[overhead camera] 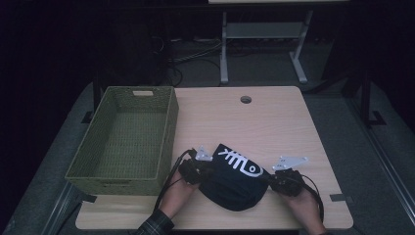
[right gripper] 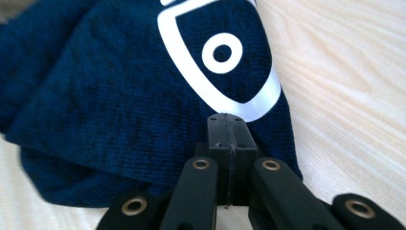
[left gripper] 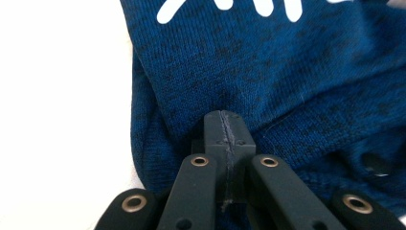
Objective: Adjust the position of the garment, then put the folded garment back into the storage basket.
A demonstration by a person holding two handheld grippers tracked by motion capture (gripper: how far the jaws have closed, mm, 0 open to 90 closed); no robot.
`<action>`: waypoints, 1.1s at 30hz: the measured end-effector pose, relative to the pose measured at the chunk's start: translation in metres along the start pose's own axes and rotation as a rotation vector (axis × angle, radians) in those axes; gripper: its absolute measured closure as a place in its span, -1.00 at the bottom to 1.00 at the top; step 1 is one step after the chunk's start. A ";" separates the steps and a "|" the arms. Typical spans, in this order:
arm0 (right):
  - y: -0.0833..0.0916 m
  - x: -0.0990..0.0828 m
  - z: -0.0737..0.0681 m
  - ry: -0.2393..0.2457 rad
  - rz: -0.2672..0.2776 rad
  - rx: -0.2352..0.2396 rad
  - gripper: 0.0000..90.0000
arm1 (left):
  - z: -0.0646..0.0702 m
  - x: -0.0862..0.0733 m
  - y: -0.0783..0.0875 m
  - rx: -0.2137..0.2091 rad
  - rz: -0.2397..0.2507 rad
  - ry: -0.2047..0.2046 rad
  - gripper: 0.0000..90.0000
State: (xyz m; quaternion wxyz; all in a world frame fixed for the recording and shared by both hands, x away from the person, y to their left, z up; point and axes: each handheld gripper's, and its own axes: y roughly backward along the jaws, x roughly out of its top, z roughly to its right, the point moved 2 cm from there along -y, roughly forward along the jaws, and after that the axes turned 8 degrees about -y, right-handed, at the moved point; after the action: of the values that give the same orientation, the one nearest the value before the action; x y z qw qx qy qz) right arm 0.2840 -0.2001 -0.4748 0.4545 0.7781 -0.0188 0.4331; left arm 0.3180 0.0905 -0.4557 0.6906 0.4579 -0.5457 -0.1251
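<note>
Rumpled navy garment (overhead camera: 234, 181), white fishbone print

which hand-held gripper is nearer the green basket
Left. The left hand-held gripper is at the dark blue cloth's left edge, just beside the green woven basket. The right hand-held gripper is at the cloth's far edge.

Dark blue knit garment (overhead camera: 234, 183) with white fish-skeleton print, bunched into a rounded heap, lies on the surface near its front edge.
</note>
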 end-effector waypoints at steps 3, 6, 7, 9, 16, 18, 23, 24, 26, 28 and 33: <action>0.009 0.000 -0.001 0.005 0.043 -0.005 0.86 | -0.003 0.003 0.009 -0.001 0.033 0.024 0.84; 0.018 -0.003 -0.002 -0.011 0.073 -0.017 0.62 | -0.003 0.009 0.012 0.011 0.048 0.030 0.67; 0.021 -0.004 -0.001 -0.017 0.082 -0.027 0.52 | -0.003 0.010 0.012 0.006 0.052 0.035 0.60; 0.026 -0.008 0.003 -0.024 0.097 -0.061 0.35 | -0.005 0.014 0.012 0.019 0.059 0.046 0.40; 0.040 -0.031 0.023 -0.076 0.106 -0.165 -0.33 | -0.016 0.026 0.004 0.006 0.056 0.046 -0.17; 0.040 -0.038 0.030 -0.100 0.079 -0.193 -0.48 | -0.020 0.027 0.000 -0.002 0.058 0.054 -0.29; 0.037 -0.047 0.042 -0.131 0.046 -0.261 -0.70 | -0.023 0.024 -0.010 -0.015 0.046 0.070 -0.57; 0.037 -0.047 0.044 -0.131 0.046 -0.274 -0.70 | -0.024 0.023 -0.011 -0.017 0.045 0.073 -0.61; 0.036 -0.047 0.045 -0.128 0.047 -0.280 -0.71 | -0.024 0.023 -0.013 -0.018 0.042 0.075 -0.64; 0.035 -0.048 0.047 -0.134 0.045 -0.284 -0.75 | -0.026 0.020 -0.017 -0.019 0.034 0.082 -0.66; 0.033 -0.049 0.050 -0.145 0.056 -0.269 -0.79 | -0.027 0.016 -0.025 -0.028 0.007 0.083 -0.68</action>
State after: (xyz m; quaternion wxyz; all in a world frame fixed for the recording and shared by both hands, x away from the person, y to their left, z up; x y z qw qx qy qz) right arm 0.2724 -0.2740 -0.4962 0.5399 0.7385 -0.1311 0.3820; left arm 0.3551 0.0795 -0.4645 0.7192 0.4511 -0.5166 -0.1112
